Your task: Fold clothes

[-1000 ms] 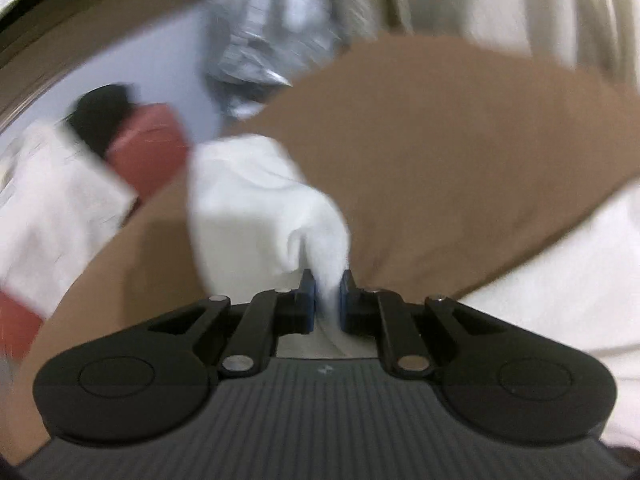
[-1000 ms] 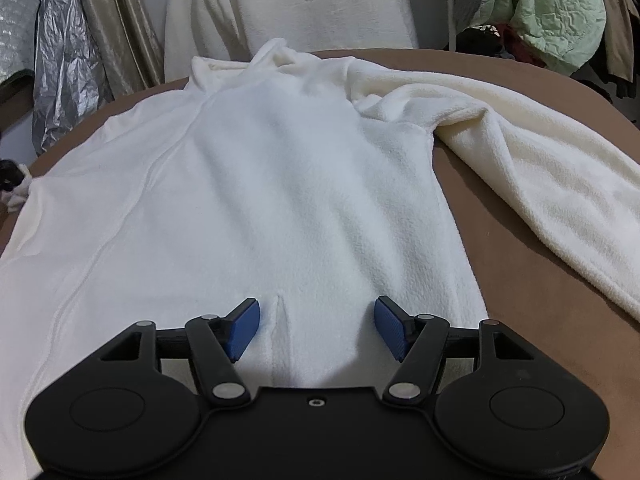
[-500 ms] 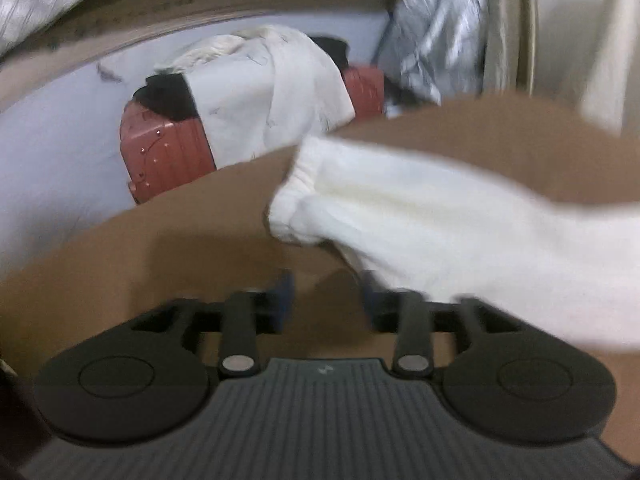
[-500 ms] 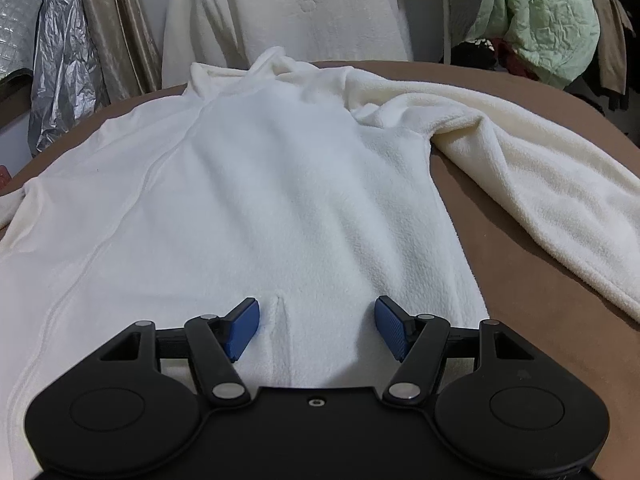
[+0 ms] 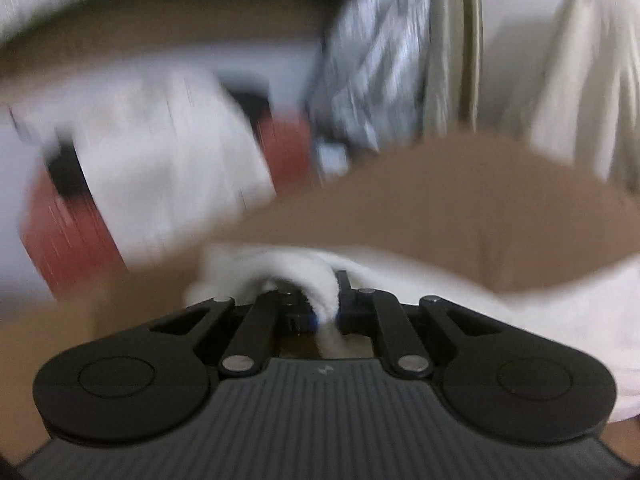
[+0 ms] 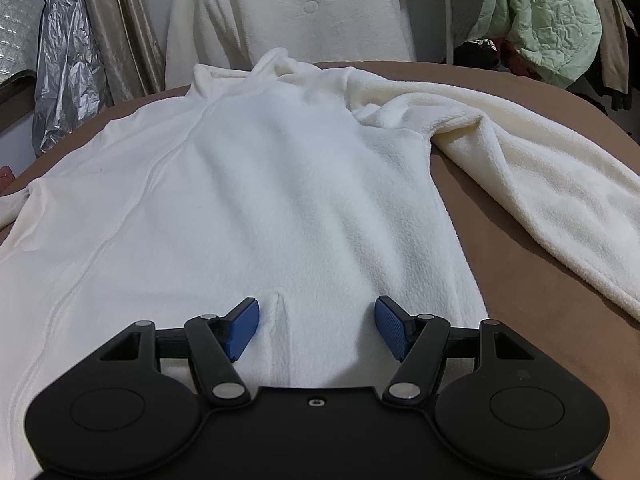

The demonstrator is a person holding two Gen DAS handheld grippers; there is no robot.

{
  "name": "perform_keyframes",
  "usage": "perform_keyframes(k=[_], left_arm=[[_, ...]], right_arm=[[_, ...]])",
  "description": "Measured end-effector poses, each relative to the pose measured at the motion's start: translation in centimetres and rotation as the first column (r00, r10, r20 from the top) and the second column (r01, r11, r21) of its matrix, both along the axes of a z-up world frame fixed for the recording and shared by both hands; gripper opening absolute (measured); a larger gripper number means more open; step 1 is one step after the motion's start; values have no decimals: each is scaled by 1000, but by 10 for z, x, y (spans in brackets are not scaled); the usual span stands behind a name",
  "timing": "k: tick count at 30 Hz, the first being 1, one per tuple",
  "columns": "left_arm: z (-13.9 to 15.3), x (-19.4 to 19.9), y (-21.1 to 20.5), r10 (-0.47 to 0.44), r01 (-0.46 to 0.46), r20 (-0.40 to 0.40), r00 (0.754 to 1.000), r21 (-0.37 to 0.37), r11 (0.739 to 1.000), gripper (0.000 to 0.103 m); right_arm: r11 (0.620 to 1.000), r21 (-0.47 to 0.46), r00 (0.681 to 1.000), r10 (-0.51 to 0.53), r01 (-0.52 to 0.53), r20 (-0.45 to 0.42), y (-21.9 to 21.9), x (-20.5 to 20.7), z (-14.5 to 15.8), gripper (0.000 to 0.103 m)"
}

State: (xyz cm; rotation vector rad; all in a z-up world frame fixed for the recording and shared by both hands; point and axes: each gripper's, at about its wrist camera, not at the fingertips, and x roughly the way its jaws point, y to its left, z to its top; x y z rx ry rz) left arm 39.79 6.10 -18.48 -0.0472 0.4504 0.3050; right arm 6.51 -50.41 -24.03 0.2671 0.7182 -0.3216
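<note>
White fleece covers most of the brown table (image 6: 532, 292): the fleece jacket (image 6: 280, 184) lies flat, collar at the far end, hem toward me, one sleeve (image 6: 540, 184) spread out to the right. In my judgement the main risk is drag: my left gripper (image 5: 326, 308) is clamped tight on the other sleeve's cuff (image 5: 316, 280) near the table's left edge, and a hard pull could skew the smoothed body. The pinch looks thin and may slip. My right gripper (image 6: 316, 328) hovers with its jaws wide apart over the hem, gripping nothing, so nothing anchors the body.
</note>
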Motion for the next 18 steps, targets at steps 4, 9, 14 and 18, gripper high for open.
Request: perform_keyframes(k=[4, 9, 14, 18], left_arm=[[-2, 4, -6, 22, -20, -24, 999, 77, 997, 9], [-55, 20, -6, 69, -36, -369, 927, 96, 995, 20], [3, -22, -43, 28, -14, -239, 971, 59, 998, 37], [44, -59, -122, -218, 223, -167, 961, 13, 975, 55]], right_arm=[[1000, -26, 1000, -7, 7, -7, 5, -2, 2, 70], [1000, -21, 1000, -9, 9, 3, 4, -7, 3, 70], [999, 43, 1000, -1, 0, 11, -11, -24, 19, 70], [974, 169, 984, -164, 152, 65, -46, -57, 23, 70]])
